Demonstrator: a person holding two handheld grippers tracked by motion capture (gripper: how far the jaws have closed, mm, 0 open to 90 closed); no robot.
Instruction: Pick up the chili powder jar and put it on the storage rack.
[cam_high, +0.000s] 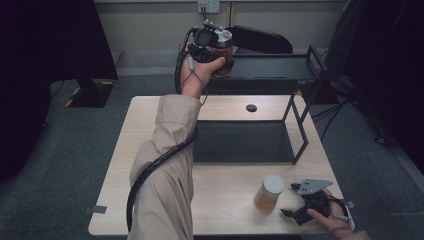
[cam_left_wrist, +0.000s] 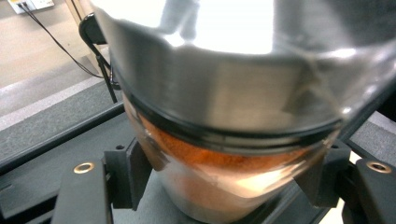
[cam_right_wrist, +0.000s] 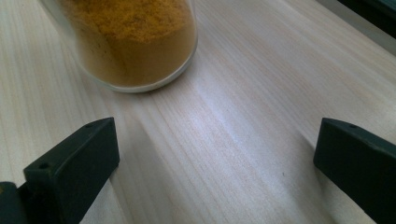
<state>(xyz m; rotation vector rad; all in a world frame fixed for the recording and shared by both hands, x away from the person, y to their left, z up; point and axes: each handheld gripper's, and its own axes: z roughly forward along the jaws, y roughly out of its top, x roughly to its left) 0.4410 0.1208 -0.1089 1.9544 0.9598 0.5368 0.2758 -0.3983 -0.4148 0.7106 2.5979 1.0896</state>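
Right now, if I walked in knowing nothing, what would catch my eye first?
Probably the outstretched left arm: its left gripper holds a jar of red-orange powder out past the table's far edge, jaws clamped on the glass below the metal lid. Next, the jar of yellow powder with a pale lid, standing near the front of the wooden table, with the right gripper resting open beside it.

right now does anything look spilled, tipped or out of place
Nothing looks spilled. The left hand-held gripper holds a jar of red powder, lid on, beyond the table's far edge. The jar of yellow powder stands upright on the table, capped, near the open right hand-held gripper.
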